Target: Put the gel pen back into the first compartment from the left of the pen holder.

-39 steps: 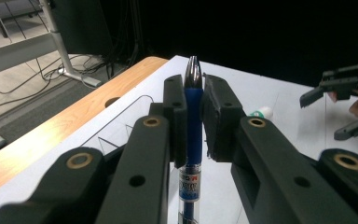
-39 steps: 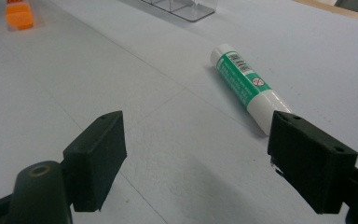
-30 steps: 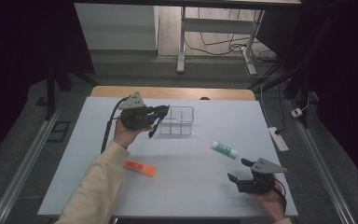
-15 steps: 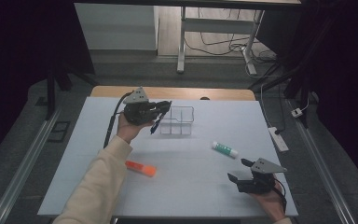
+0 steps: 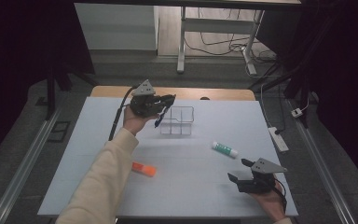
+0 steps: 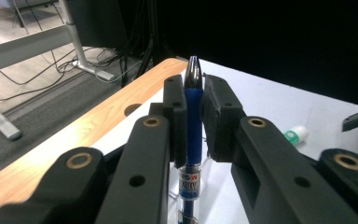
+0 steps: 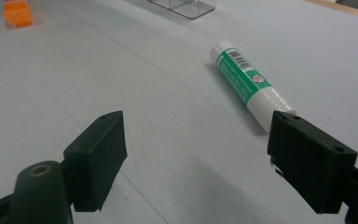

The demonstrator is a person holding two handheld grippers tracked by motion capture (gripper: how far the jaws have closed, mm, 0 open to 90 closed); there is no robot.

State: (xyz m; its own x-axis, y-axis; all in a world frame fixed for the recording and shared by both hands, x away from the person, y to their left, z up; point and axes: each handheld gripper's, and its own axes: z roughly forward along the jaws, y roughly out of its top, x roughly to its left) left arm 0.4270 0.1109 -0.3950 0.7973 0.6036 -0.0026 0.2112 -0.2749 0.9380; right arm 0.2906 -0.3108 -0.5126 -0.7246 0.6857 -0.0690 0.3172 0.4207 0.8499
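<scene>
My left gripper [image 5: 167,103] is held above the back left of the table, shut on a blue pen [image 5: 160,117]. The pen hangs tilted from the jaws, its lower end just left of a clear compartment box [image 5: 179,121]. In the left gripper view the pen [image 6: 193,107] stands upright between the pads of that gripper [image 6: 195,100], with its dark tip above them. My right gripper [image 5: 238,170] rests low at the front right, open, with nothing between its jaws. In the right gripper view this gripper [image 7: 196,154] faces a green and white glue stick [image 7: 249,84] that lies just ahead.
The glue stick [image 5: 224,149] lies right of centre on the white table [image 5: 74,177]. An orange marker [image 5: 143,169] lies at front left, under the left forearm. A wooden strip [image 5: 223,93] edges the table's far side. A power strip [image 5: 278,139] sits off the right edge.
The left hand has carried the pen a little to the right and upward, closer to the clear box. The right gripper has stayed where it was.
</scene>
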